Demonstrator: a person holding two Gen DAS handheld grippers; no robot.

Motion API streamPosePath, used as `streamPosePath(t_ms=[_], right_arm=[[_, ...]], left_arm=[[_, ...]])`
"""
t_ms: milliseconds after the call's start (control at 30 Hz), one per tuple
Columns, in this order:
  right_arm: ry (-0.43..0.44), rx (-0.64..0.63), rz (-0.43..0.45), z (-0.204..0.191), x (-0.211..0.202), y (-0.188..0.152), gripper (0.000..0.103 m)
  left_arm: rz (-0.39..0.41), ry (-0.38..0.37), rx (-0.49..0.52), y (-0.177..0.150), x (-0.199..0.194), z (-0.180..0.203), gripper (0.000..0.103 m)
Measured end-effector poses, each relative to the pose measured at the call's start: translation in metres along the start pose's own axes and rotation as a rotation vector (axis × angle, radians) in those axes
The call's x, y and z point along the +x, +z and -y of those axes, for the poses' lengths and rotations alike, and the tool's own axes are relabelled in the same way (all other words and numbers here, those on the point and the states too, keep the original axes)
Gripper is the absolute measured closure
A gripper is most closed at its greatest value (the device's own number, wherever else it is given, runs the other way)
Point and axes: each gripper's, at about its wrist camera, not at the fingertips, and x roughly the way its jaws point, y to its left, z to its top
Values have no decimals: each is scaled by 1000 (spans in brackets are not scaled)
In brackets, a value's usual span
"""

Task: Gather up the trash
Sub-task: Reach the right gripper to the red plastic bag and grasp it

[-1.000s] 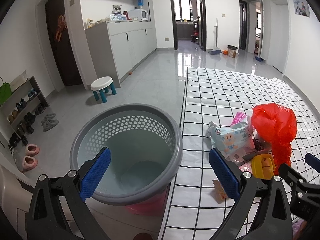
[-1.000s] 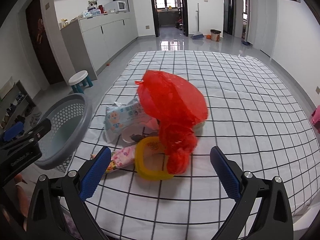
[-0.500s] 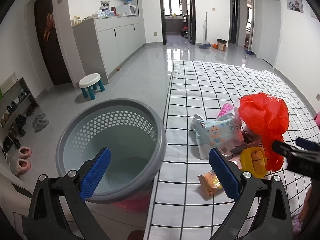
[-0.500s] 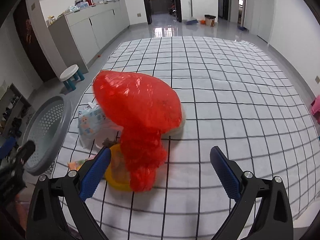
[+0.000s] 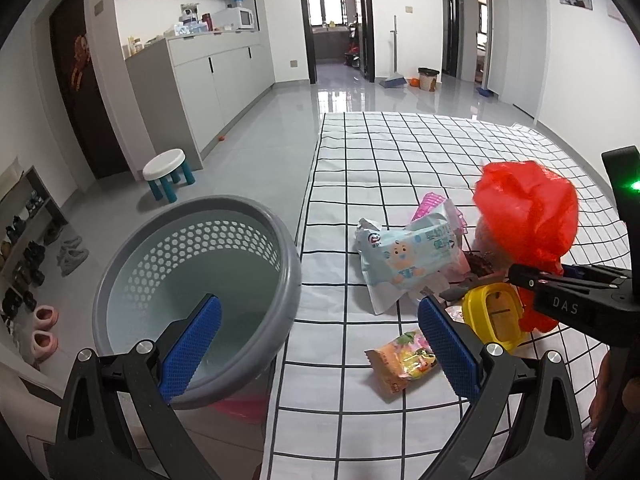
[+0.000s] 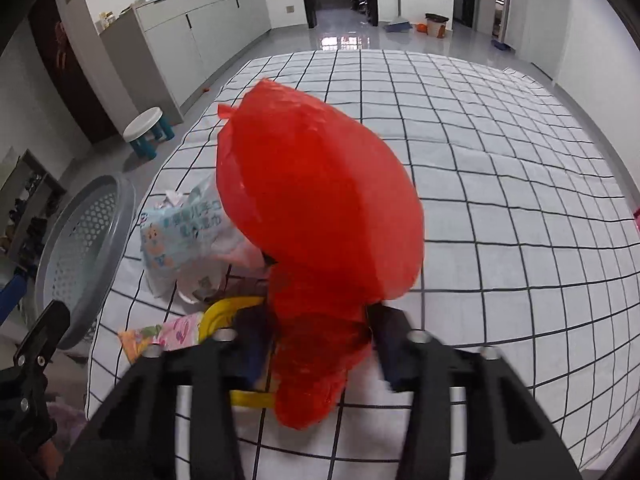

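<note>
Bed (image 5: 400,152), white sheet with black grid, fills right of frame. On it at centre right: red plastic bag (image 5: 528,208), wipes pack (image 5: 408,260), yellow ring (image 5: 494,316), snack wrapper (image 5: 400,362).

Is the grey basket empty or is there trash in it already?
Empty as far as shown: the left wrist view looks into the basket and shows only bare pale wall and floor; the left gripper's finger hides a strip.

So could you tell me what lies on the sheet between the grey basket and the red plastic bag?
In the left wrist view, a baby-wipes pack lies between the grey basket and the red plastic bag, with bare checked sheet beside the basket.
</note>
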Motion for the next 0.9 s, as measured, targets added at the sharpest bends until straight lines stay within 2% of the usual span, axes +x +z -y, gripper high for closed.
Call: streamPosePath(t_ms=[167,333,500,700,900], right_arm=[[38,34,49,12,-19,-5,67],[37,73,75,31,-37,-14,67],[11,91,102,46,-48,-16,67],[20,136,118,72,-57,-18,67],[63,193,132,93,-68,-19,67]], left_arm=[[15,-24,13,-1,-3,9,6],[19,-52,43,-3,-5,28,6],[-30,-108,49,-15,1,55,6],[-63,-99,107,-30,8,94,6],[-89,-98,112,-29,22,114,6]])
